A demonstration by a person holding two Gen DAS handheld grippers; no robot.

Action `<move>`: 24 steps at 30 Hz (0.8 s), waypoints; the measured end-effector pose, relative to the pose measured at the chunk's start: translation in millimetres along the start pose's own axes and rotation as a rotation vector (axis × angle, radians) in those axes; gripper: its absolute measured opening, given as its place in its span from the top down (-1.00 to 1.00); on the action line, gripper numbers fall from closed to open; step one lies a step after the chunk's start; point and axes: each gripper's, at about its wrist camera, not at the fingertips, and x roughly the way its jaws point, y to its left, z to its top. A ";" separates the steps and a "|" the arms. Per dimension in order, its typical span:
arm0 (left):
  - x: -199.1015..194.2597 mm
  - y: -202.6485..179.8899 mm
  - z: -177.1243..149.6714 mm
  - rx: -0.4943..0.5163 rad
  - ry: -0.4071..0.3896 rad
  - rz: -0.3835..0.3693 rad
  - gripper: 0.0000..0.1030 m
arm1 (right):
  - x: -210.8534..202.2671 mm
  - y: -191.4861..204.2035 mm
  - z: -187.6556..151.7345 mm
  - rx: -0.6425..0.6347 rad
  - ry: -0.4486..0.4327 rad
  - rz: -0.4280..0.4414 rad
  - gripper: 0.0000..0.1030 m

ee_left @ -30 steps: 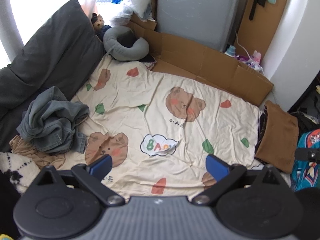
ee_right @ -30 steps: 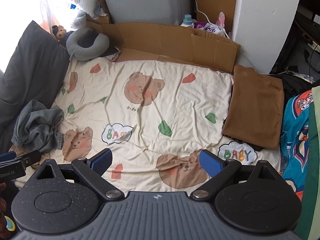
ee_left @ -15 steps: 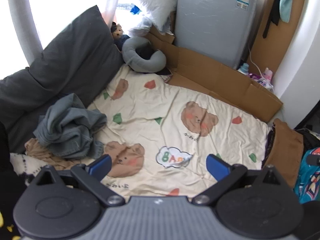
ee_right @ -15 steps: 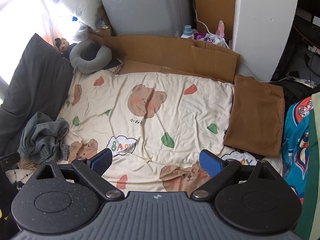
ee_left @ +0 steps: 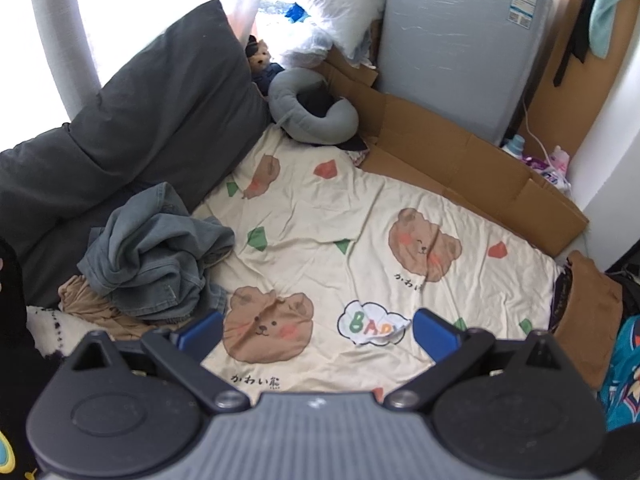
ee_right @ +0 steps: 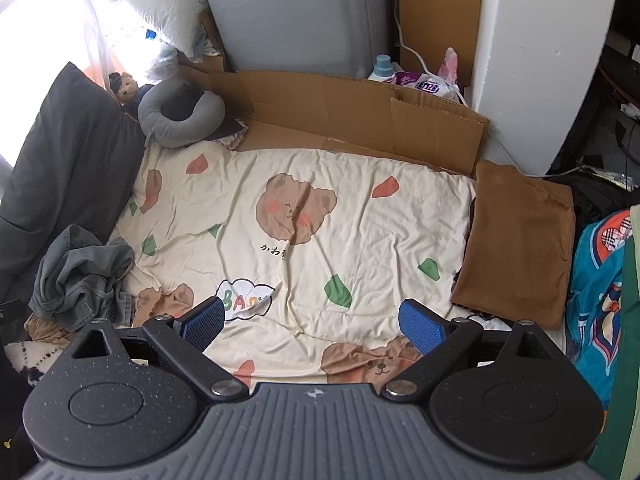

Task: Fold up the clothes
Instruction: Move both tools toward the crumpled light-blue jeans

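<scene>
A crumpled grey-blue denim garment lies in a heap at the left edge of the cream bear-print bed sheet, on top of a tan garment. A folded brown garment lies flat at the sheet's right edge. My left gripper hangs open above the sheet's near side, just right of the denim heap. My right gripper is also open, high over the sheet's near middle. Neither holds anything.
Dark grey pillows line the left side. A grey neck pillow and a small teddy sit at the far left corner. Cardboard and a grey appliance stand behind. A teal patterned cloth lies at the right.
Both grippers have pulled back and risen, so the bed looks smaller and farther. The left view has swung so the denim heap sits nearer its left finger. Both stay open.
</scene>
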 end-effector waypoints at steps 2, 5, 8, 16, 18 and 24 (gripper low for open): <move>3.7 7.2 0.7 -0.012 0.000 0.007 -0.98 | 6.5 7.4 3.8 -0.016 0.007 0.003 -0.89; 10.4 20.0 2.2 -0.037 0.000 0.019 -0.98 | 16.6 20.6 10.3 -0.046 0.015 0.013 -0.89; 17.0 32.9 3.6 -0.063 0.000 0.030 -0.98 | 27.8 36.2 16.0 -0.080 0.023 0.024 -0.89; 36.3 59.1 5.9 -0.109 -0.010 0.068 -0.98 | 59.6 72.4 31.2 -0.149 0.036 0.060 -0.89; 42.1 65.2 5.9 -0.128 -0.012 0.070 -0.98 | 67.9 80.8 34.8 -0.165 0.037 0.065 -0.89; 62.5 82.0 6.0 -0.173 -0.019 0.073 -0.96 | 93.1 105.0 39.8 -0.256 0.033 0.089 -0.89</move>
